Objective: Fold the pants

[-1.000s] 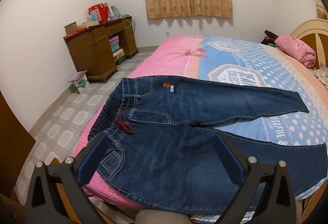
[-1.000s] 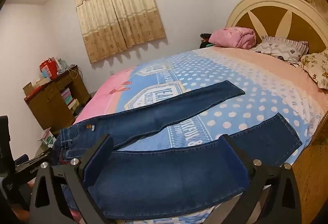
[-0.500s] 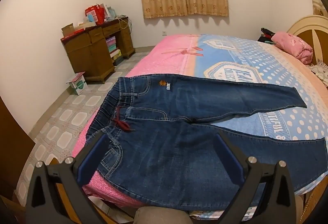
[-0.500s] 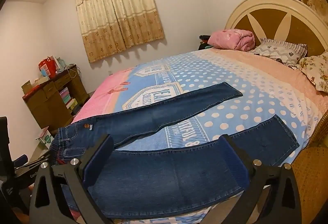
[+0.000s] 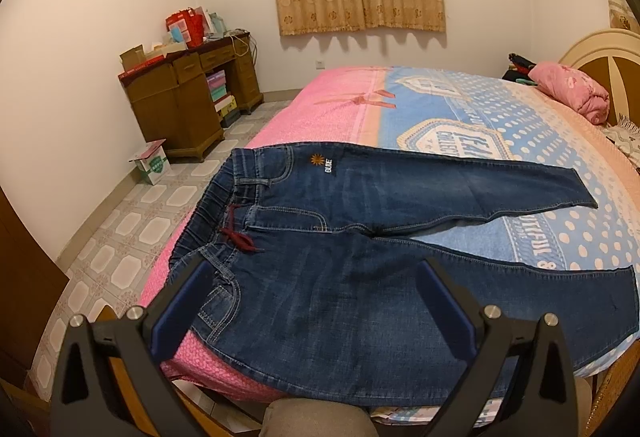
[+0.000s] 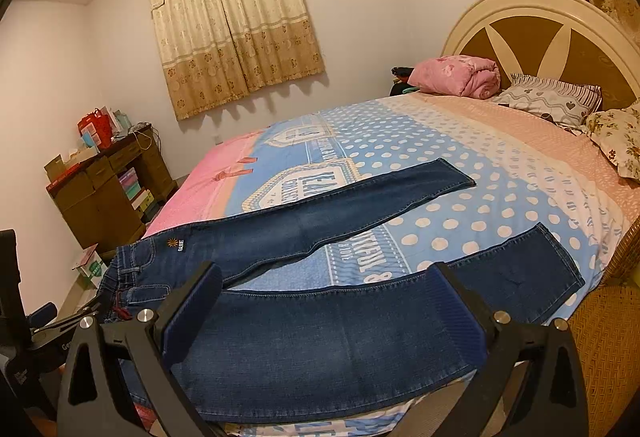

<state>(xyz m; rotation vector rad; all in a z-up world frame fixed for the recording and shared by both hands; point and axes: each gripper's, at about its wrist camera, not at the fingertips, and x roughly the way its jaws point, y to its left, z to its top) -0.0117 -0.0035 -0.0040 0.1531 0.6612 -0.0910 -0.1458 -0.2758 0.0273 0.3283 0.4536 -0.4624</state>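
A pair of dark blue jeans (image 5: 360, 221) lies flat and spread on the bed, waistband with a red drawstring (image 5: 240, 239) at the left, legs splayed apart to the right. My left gripper (image 5: 316, 277) is open and empty, held over the near hip and thigh. In the right wrist view the jeans (image 6: 320, 333) stretch across the bed's near edge. My right gripper (image 6: 326, 279) is open and empty above the near leg. The left gripper's body shows at the left edge of that view (image 6: 60, 329).
The bed (image 5: 460, 109) has a pink and blue dotted sheet. A rolled pink blanket (image 6: 456, 75) and pillows (image 6: 556, 103) lie at the headboard (image 6: 536, 33). A wooden desk (image 5: 188, 93) and a small box (image 5: 152, 161) stand on the tiled floor at the left.
Both grippers have drawn back and risen slightly, so more of the jeans and bed shows. The jeans have not moved. Both jaws stay open.
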